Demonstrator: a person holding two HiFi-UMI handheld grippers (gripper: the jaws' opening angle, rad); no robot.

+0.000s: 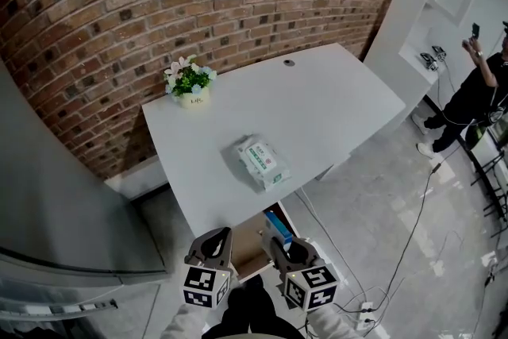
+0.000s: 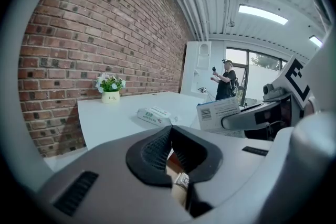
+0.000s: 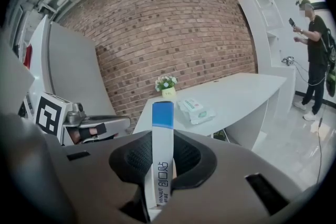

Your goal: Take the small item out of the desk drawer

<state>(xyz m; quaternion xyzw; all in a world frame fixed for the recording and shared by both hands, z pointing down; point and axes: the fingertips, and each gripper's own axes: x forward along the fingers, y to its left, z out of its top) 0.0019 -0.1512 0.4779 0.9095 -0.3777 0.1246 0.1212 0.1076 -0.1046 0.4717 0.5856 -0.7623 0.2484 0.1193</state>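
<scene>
My right gripper [image 1: 286,244] is shut on a small, flat white box with a blue end [image 1: 278,228], held just above the open desk drawer [image 1: 251,248]. In the right gripper view the box [image 3: 162,155] stands upright between the pads, blue end up. The left gripper view shows its barcoded face [image 2: 219,113] in the right gripper [image 2: 251,117]. My left gripper [image 1: 214,246] hangs beside the drawer's left side; its pads [image 2: 157,148] meet at the tips with nothing between them. The drawer's tan inside shows under the white desk's [image 1: 317,107] front edge.
A pack of wet wipes [image 1: 262,161] lies near the desk's front. A small flower pot [image 1: 190,82] stands at the back left by the brick wall. A grey cabinet [image 1: 48,210] is at the left. A person [image 1: 476,91] stands far right; cables and a power strip [image 1: 367,310] lie on the floor.
</scene>
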